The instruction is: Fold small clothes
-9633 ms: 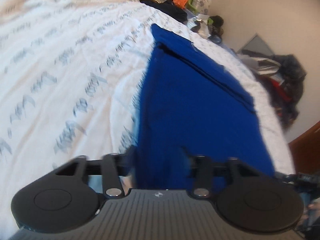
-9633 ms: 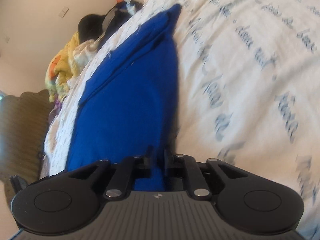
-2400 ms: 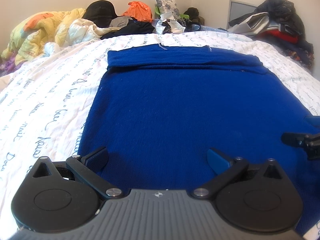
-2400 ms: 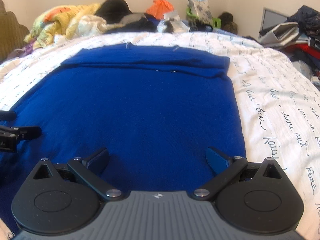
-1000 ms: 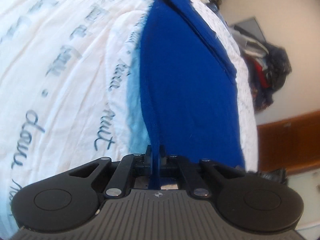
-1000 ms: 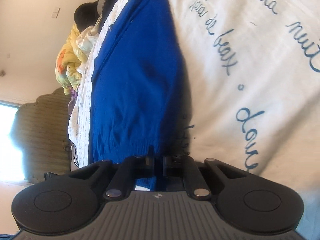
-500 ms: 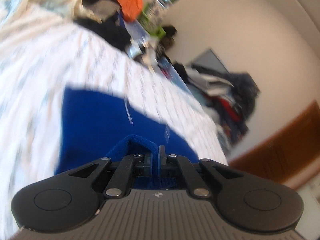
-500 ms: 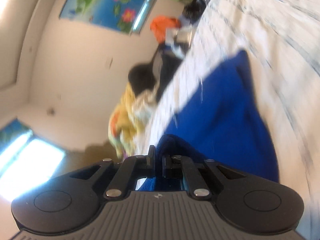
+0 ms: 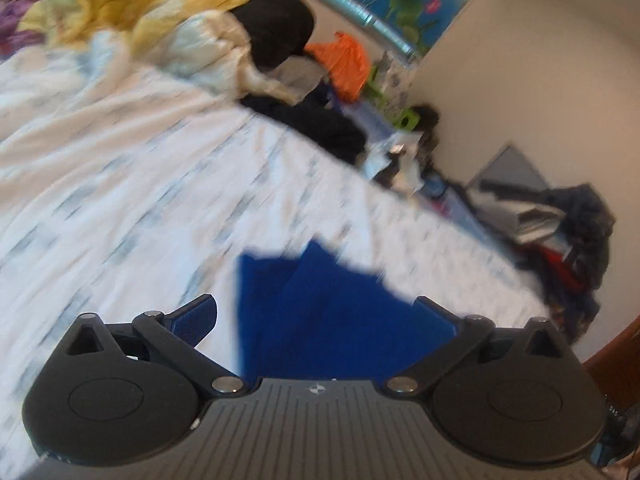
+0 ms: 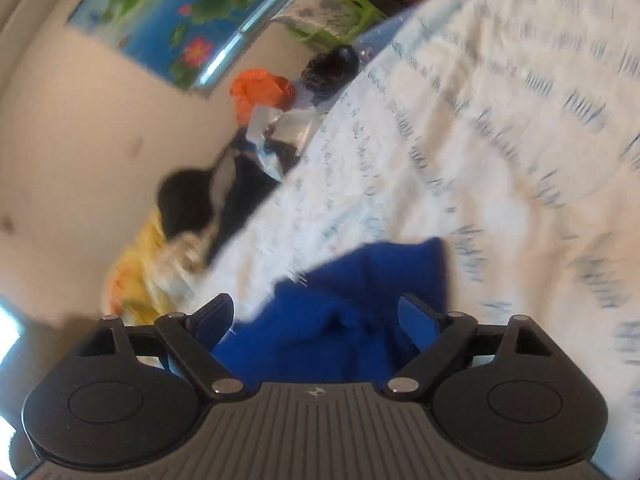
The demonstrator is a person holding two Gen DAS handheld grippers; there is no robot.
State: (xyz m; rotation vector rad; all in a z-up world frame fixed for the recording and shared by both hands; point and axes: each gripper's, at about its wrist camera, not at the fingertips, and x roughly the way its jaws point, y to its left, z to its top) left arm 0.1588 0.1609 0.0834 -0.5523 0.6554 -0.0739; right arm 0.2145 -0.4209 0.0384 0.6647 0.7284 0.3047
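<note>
Blue garment lies folded on white script-printed bed sheet. Left gripper and right gripper jaws just sprang wide, pads clear of cloth, nothing held; garment sits just ahead between fingers. Clothes pile beyond.

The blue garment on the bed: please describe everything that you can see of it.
The blue garment is deep royal blue and looks like soft knit cloth. It lies on the white bedsheet printed with script, folded into layers with overlapping edges. In the right wrist view its near part looks bunched. It sits between the spread jaws of the left gripper and the right gripper, which have just been opening; neither grips it. Blur hides finer detail.
</note>
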